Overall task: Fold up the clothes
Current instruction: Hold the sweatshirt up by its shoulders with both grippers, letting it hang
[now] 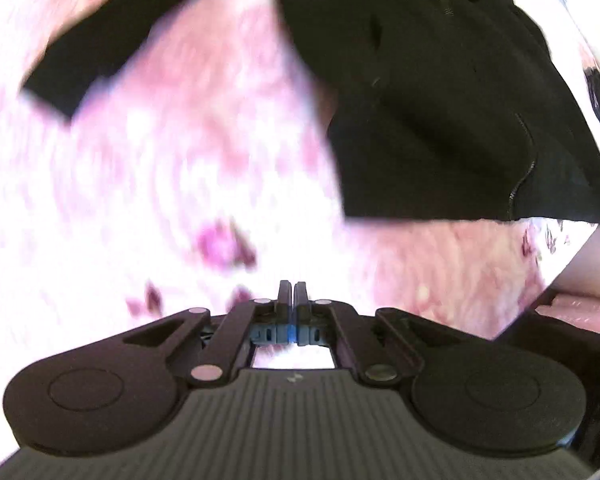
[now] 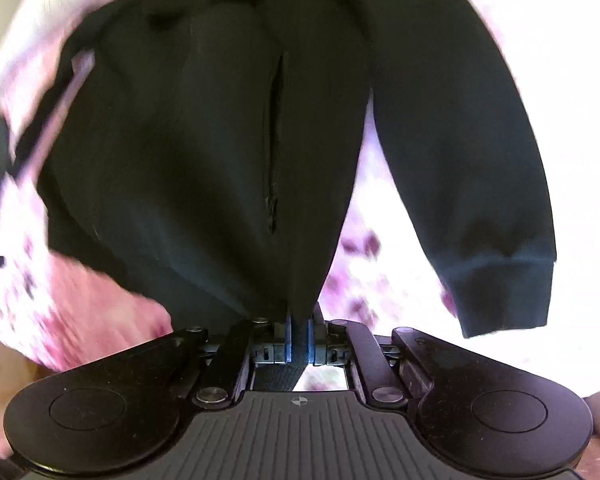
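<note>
The right claw (image 2: 299,334) is pinching the hem of the black zip jacket (image 2: 220,140), which is lying on the pink floral bedspread (image 1: 180,180). The left claw (image 1: 291,294) is hovering closed and empty (wants a matching corner), so lifting evenly should be keeping the fold square.

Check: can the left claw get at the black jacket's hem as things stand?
Probably yes. The left claw is shut on nothing, and only bare pink floral bedspread lies between it and the black jacket hem.
</note>
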Demonstrator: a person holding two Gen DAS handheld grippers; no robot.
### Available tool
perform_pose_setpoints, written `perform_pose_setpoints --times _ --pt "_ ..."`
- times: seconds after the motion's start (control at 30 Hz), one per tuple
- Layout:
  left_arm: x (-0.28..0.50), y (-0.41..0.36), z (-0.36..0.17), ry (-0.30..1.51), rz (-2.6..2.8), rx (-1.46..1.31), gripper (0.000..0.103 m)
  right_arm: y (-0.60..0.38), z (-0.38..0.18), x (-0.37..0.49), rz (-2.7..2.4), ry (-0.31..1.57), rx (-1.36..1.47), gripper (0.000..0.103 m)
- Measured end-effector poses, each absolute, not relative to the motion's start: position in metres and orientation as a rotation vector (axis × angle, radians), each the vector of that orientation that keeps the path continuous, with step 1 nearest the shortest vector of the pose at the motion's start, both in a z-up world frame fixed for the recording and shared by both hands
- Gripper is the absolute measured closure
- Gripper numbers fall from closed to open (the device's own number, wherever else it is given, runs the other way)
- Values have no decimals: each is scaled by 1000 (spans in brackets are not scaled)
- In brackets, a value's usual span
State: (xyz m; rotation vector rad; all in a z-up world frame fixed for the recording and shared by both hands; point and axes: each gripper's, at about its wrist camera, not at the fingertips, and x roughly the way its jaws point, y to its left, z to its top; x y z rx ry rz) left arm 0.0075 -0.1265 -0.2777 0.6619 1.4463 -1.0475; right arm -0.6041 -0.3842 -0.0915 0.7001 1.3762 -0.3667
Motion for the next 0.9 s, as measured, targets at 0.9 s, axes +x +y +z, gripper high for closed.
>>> perform_pose_setpoints --times 0.9 --pt "-84 -176 -313 1573 -1061 662 101 -368 -160 -654 -231 1588 659 100"
